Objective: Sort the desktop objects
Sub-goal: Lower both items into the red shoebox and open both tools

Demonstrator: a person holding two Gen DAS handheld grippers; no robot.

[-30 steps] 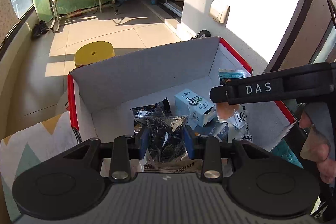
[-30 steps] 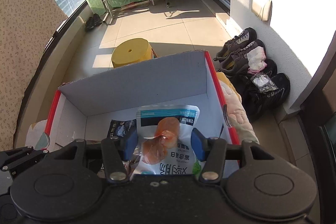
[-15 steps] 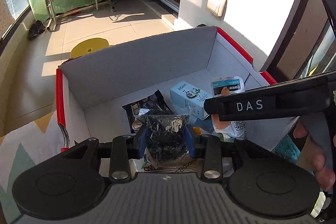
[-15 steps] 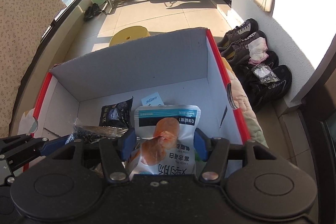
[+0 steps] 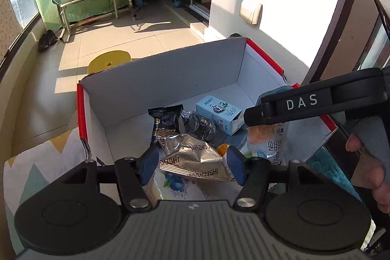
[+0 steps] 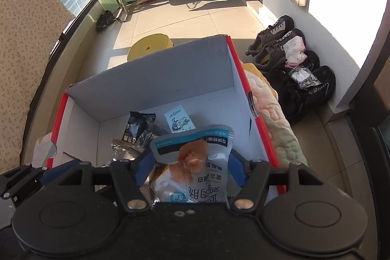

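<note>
A white cardboard box [image 5: 81, 111] with a red rim holds several snack packs. My left gripper [image 5: 190, 168] hangs over its near end with the jaws opening. A silver and dark sushi-seaweed packet [image 5: 195, 157] lies in the box between the blue pads, free of them. My right gripper [image 6: 190, 169] is over the same box [image 6: 234, 52], jaws opening too. A light blue pouch [image 6: 195, 157] with an orange picture stands between its pads with gaps on both sides. That pouch [image 5: 268, 138] shows under the right gripper's finger [image 5: 302, 101] in the left wrist view.
A black snack packet [image 5: 165, 118] and a small pale blue carton [image 5: 217, 111] lie deeper in the box. The box rests on patterned bedding [image 5: 36, 162]. A yellow stool [image 6: 151, 43] stands behind it and shoes [image 6: 280, 40] line the right wall. A hand [image 5: 368, 162] holds the right gripper.
The left jaws have spread and the seaweed packet has dropped from them into the box. The right jaws have widened around the pouch, which has sunk a little.
</note>
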